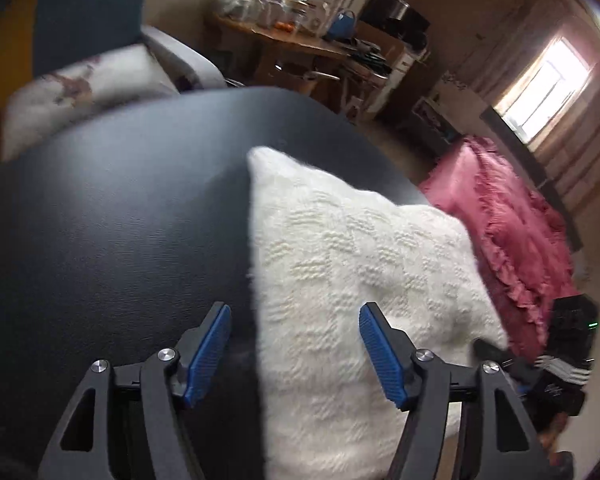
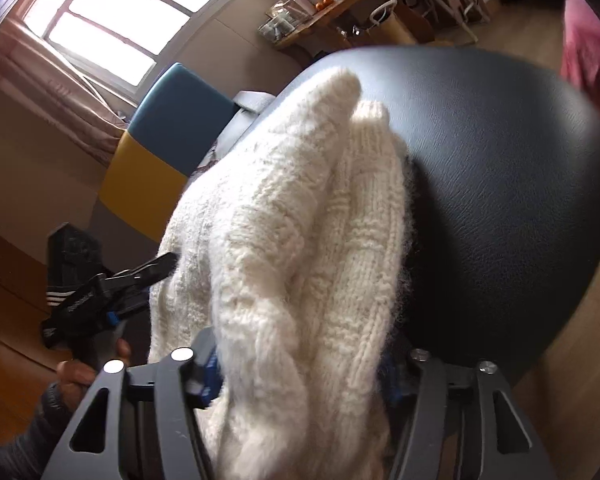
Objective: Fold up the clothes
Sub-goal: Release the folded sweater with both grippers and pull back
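Observation:
A white knitted sweater [image 1: 360, 264] lies folded on a round black table [image 1: 120, 220], its right part hanging over the rim. My left gripper [image 1: 296, 340] is open just above the sweater's left edge, and its blue pads [image 1: 210, 352] touch nothing. In the right wrist view a thick bunched fold of the sweater [image 2: 292, 220] fills my right gripper [image 2: 300, 376]. The knit bulges over both of that gripper's blue pads [image 2: 210, 376] and mostly hides them. The left gripper [image 2: 156, 272] shows there at the sweater's left side, held by a hand [image 2: 84, 368].
A blue and yellow chair [image 2: 168, 128] and a grey armchair with a patterned cushion [image 1: 80, 88] stand beyond the table. A pink ruffled bedspread [image 1: 500, 208] lies to the right. A cluttered wooden desk [image 1: 300, 40] is at the back, with windows [image 2: 120, 12] behind.

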Motion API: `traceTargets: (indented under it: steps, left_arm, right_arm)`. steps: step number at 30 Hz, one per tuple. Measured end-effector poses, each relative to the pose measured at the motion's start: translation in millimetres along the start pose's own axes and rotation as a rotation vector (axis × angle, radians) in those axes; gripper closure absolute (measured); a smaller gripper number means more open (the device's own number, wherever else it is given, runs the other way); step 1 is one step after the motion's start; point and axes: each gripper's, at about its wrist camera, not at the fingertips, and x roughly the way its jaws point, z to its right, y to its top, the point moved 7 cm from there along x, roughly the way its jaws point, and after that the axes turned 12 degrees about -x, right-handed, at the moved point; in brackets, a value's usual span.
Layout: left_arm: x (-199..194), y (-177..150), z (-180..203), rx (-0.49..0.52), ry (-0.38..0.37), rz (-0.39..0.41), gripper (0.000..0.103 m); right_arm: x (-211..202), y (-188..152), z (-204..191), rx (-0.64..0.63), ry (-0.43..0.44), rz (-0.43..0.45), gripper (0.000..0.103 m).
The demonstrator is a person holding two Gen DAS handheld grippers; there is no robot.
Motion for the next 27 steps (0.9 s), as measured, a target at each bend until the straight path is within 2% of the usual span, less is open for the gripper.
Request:
traceTargets:
  steps: [3,5,7,12,19,23,25,27]
  left_arm:
    - [-31,-16,-18,-0.019,0.096,0.065,0.035]
    - [-52,-37,-36,-0.025,0.169,0.109,0.035]
    - [-76,-57,-53,-0.021,0.22,0.143,0.035]
    - [-114,-81,-35,0.016,0.298,0.236,0.035]
    - [-162,-92,-21,0.033,0.263,0.303,0.035]
    - [-182,-92,-19,0.008,0.257,0.366,0.035]
    - [-189,-92,-17,0.012,0.255,0.373,0.035]
    - [-192,-92,-14,0.033,0.272,0.363,0.037]
  right_arm:
    - [-29,9,-17,-0.074,-0.071,0.068,0.033]
    - [-46,13,-30,-0.131,-0.117,0.109,0.014]
    - [-59,10,-48,-0.205,-0.154,0.128,0.005]
    - [-70,2,-96,-0.322,-0.236,0.174,0.0]
    - [-34,-8,-97,-0.341,-0.421,0.026,0.0]
    - [-11,-24,-79,-0.309,-0.449,-0.072,0.0]
    - [-3,-35,-64,-0.292,-0.466,-0.117,0.0]
    - [-1,-45,-49,-0.221,-0.441,-0.132,0.0]
